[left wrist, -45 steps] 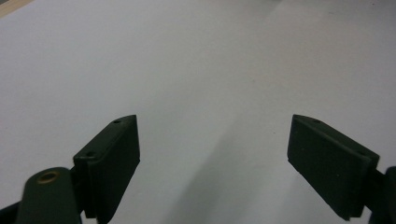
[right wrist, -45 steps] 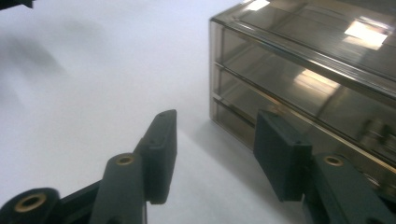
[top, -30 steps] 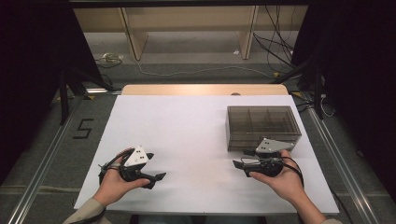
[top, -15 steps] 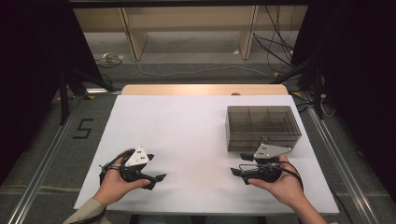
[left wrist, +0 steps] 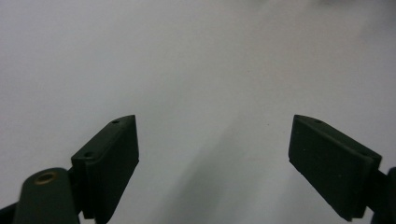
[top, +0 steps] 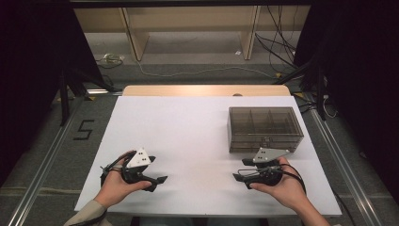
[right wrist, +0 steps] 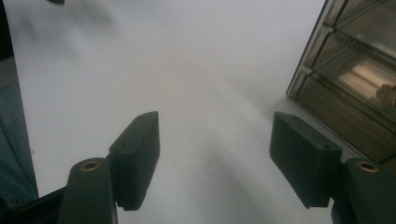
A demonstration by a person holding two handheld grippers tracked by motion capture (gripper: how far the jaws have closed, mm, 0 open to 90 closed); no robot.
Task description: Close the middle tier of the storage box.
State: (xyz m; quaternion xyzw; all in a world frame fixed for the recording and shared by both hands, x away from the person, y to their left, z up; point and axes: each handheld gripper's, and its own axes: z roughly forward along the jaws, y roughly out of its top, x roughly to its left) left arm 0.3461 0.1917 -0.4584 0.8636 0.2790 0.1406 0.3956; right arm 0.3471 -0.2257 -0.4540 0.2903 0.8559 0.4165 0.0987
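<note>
A smoky, see-through compartment box (top: 266,128) with a closed lid stands on the right half of the white table (top: 197,127). My right gripper (top: 240,170) rests just in front of it near the table's front edge, jaws pointing left, open and empty. In the right gripper view my right gripper (right wrist: 215,154) frames bare table, with the box (right wrist: 355,70) at the upper right. My left gripper (top: 159,182) lies at the front left, pointing right. In the left gripper view my left gripper (left wrist: 215,158) stands wide open over plain white surface.
Beyond the table's far edge a wooden strip (top: 207,90) borders it, with shelf legs and cables (top: 197,73) on the floor behind. Metal rails (top: 42,165) run along both sides of the table. A "5" mark (top: 84,129) is taped on the floor at left.
My right gripper has drifted a little toward the table's near edge, away from the box. The left gripper has stayed where it was.
</note>
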